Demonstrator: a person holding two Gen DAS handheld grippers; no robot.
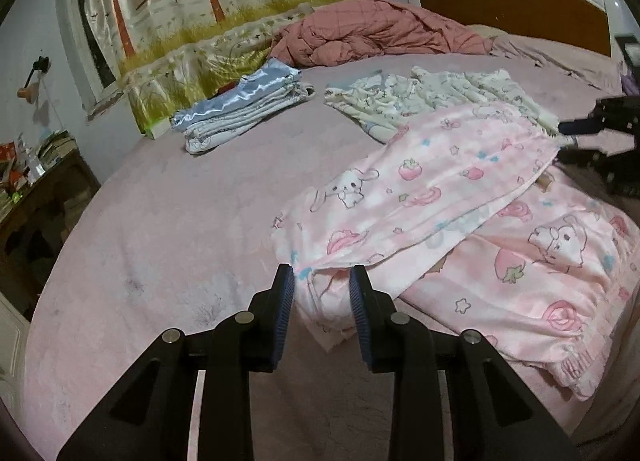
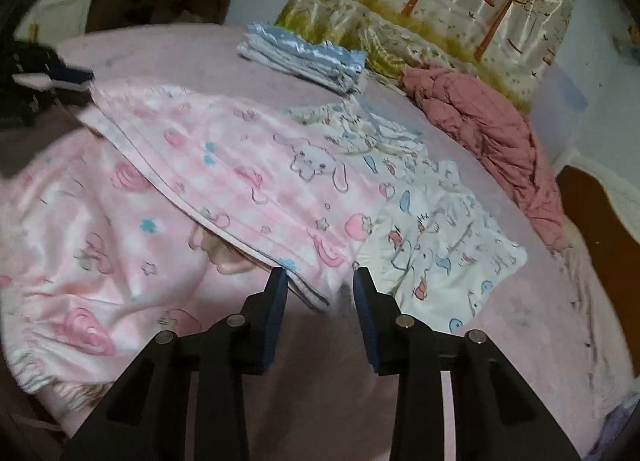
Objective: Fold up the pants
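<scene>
The pink fleece pants printed with rabbits and strawberries [image 1: 420,197] lie on the bed covered with a pale pink sheet [image 1: 160,221], folded over once so that an upper layer rests diagonally across the lower part with its gathered elastic waistband.

The left hand-held gripper [image 1: 322,285] has its 2 blue-padded fingers spread, and a corner of the folded upper layer sits in the gap between them; the pads do not press it. In the right wrist view the right hand-held gripper [image 2: 321,287] is likewise spread, with the near edge of the upper layer just between and beyond its tips, not pinched. Each gripper shows in the other's view at the far end of the pants.

Just beyond the pants, touching them, lies a cream-white garment with small blue and pink animal prints [image 1: 432,101]. Farther left sits a folded stack of white cloth with a shiny pale blue satin edge [image 1: 240,113]. A crumpled dusty-pink quilted blanket [image 1: 372,33] is bunched at the far side, near the brown headboard with a cream frame [image 1: 516,1]. A glossy curtain printed with trees and grass [image 1: 200,13] hangs behind the bed.
</scene>
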